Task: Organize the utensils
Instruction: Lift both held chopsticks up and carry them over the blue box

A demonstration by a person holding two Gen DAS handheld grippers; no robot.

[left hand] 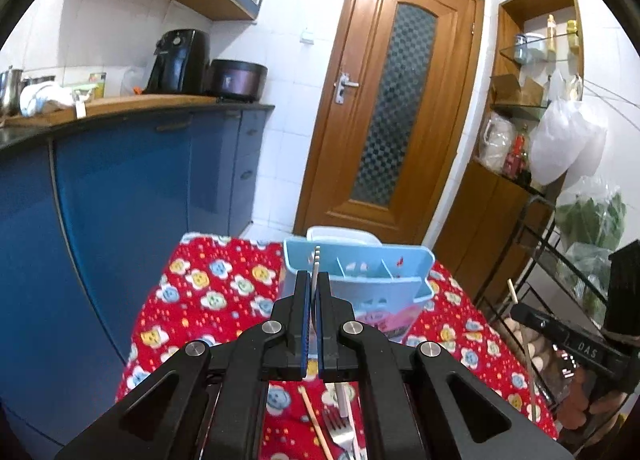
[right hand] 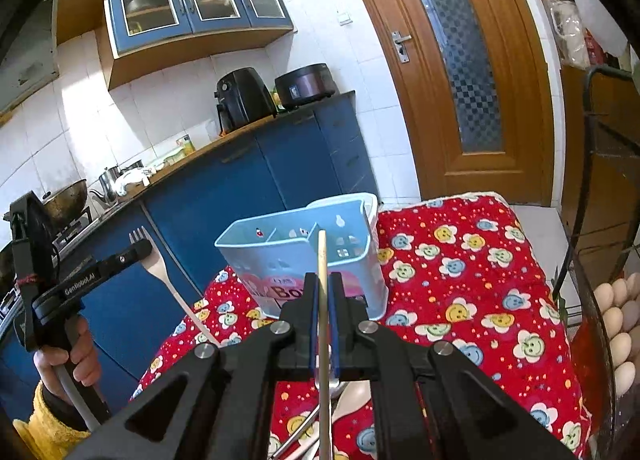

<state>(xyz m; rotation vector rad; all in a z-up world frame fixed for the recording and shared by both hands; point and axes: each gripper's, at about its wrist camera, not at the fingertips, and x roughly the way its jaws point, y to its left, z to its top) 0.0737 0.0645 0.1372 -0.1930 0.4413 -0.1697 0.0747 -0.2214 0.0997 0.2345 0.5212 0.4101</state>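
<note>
- The left tongs (left hand: pixel 315 280) are closed on a fork (right hand: pixel 154 260), gripping its handle; the tines point up, above the tongs.
- In the right wrist view the fork is held in the air off the left edge of the worktop (right hand: pixel 500 292), in front of blue cabinets (right hand: pixel 248 187).
- The right tongs (right hand: pixel 325 284) are closed on a chopstick (right hand: pixel 322 256), which runs between the pads and sticks out ahead of the tips.
- The chopstick's tip lies in line with the caddy (right hand: pixel 304 256), but whether it touches it I cannot tell.
- The caddy is light blue with several compartments, standing upright near the far edge of the worktop, on a red flowered cloth (left hand: pixel 208 292).
- A white container (left hand: pixel 340 236) stands just behind the caddy, at the far edge.
- On the cloth at the near edge, under the left tongs, lie a second fork (left hand: pixel 340 428) and a second chopstick (left hand: pixel 316 424), side by side.
- In the right wrist view more utensils (right hand: pixel 304 436) lie at the near edge, partly hidden by the tongs.
- A hand (right hand: pixel 70 356) with a yellow sleeve (right hand: pixel 48 432) holds the left tongs' grip.
- Eggs (right hand: pixel 620 316) sit in a bowl off the right edge.
- A wooden door (left hand: pixel 392 99) stands beyond the far edge.
</note>
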